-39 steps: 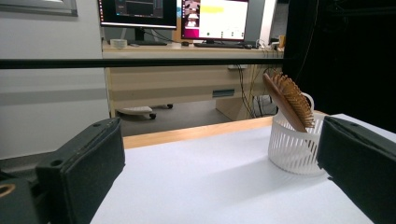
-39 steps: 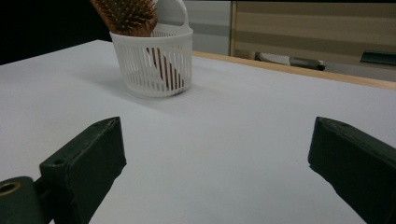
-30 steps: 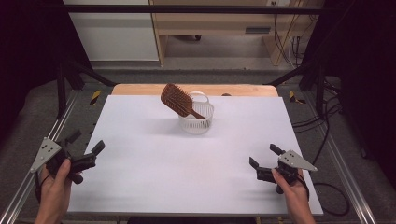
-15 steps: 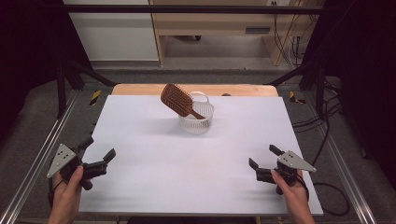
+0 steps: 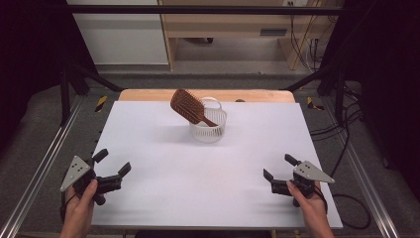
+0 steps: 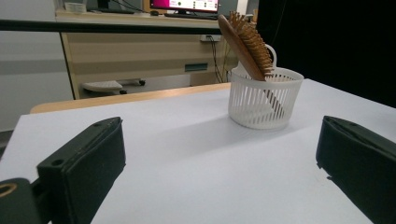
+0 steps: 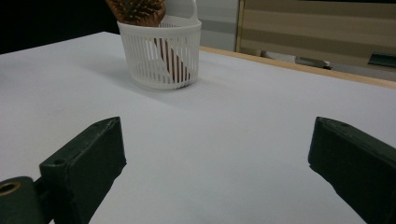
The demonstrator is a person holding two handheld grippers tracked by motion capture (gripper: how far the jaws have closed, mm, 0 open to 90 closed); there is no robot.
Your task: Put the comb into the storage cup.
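At the near edge of the white desk [image 5: 163, 163], the left hand-held gripper [image 5: 113, 163] and the right hand-held gripper [image 5: 280, 167] each sit in a hand with jaws spread wide, empty, well apart from one another. Farther back, near the desk's far edge, a white slotted basket [image 5: 208, 130] holds a wooden hairbrush [image 5: 187, 105], handle down, head leaning out to the left

Camera layout: one overhead, two low.
High view looks down from the near edge; gripper views skim the table [image 5: 163, 198], sharing the basket [image 6: 264, 103].
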